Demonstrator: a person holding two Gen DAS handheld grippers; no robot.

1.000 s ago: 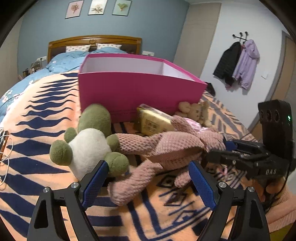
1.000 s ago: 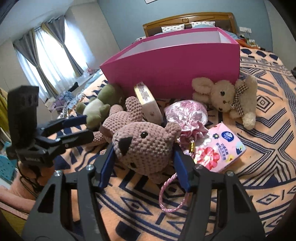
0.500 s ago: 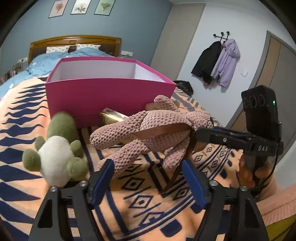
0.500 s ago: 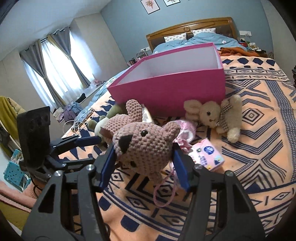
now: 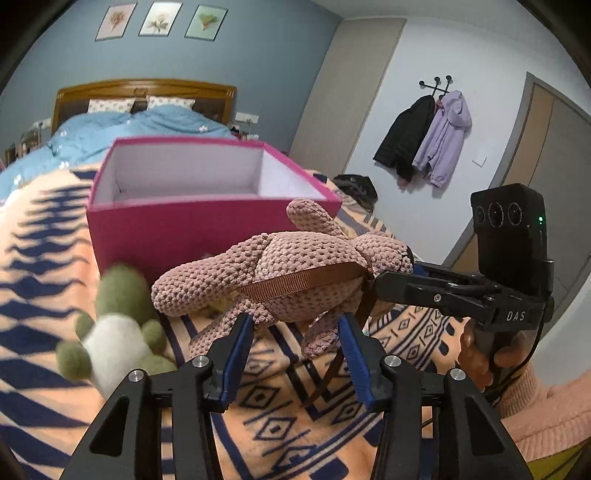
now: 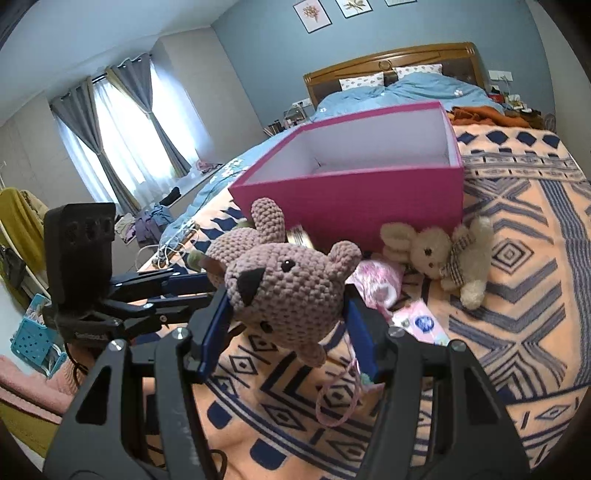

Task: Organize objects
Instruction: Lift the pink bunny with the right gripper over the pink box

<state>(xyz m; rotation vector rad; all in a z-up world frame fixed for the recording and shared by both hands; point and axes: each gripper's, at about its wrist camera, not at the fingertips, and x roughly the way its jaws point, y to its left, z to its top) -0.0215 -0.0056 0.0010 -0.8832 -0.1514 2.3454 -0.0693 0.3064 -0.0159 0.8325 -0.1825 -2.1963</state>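
There were two grippers: the left gripper (image 5: 295,341) and the right gripper (image 6: 284,317). Three soft toys were in view: one pink knitted bear (image 6: 288,288), one cream rabbit (image 6: 439,258) and one green and white plush toy (image 5: 114,328). One pink box (image 5: 177,229) stood on the one bed (image 6: 517,221). One tissue packet (image 6: 421,325) and one pink flowered pouch (image 6: 380,280) lay nearby, plus what may have been one yellow packet (image 6: 301,236), mostly hidden. Three framed pictures (image 5: 159,22) hung on the wall, two jackets (image 5: 424,136) on the hooks, and two pillows (image 6: 388,75) lay at the headboard.
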